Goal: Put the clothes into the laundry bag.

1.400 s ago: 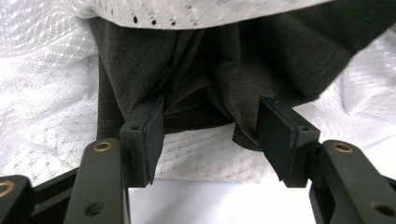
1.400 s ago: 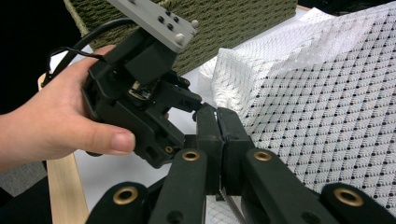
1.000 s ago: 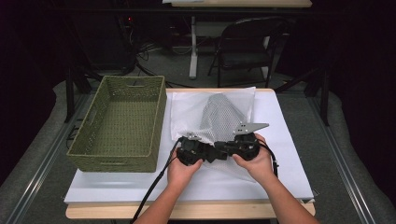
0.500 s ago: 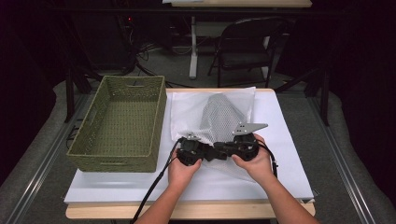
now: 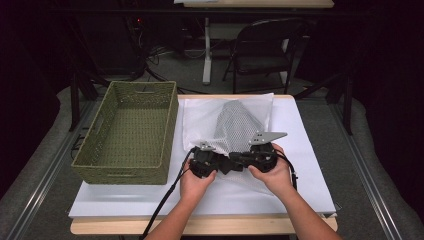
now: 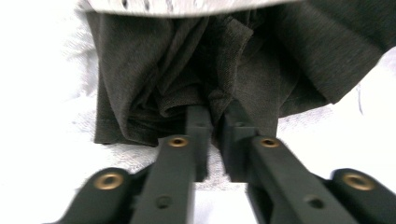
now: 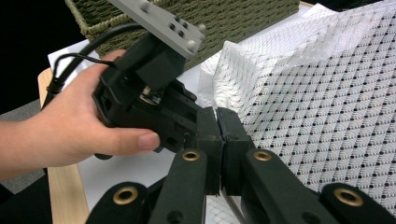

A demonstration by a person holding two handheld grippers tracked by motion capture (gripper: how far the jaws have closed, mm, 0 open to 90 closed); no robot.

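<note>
Green woven basket (image 5: 127,132) at left of frame. Centre: white mesh bag (image 5: 239,125) holding dark cloth (image 6: 187,70). Left gripper (image 5: 206,162), lower centre, jaws just reopened slightly, cloth bunched between them. Right gripper (image 5: 260,155), just right, clamped on bag's edge.

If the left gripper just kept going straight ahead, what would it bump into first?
The dark cloth: the left gripper has a fold of it between its jaws, which have just been opening slightly. The white mesh bag lies just beyond.

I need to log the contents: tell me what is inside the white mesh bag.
Dark grey cloth bunches at the white mesh bag mouth, nipped by the left gripper. How much lies deeper is covered by mesh.
</note>
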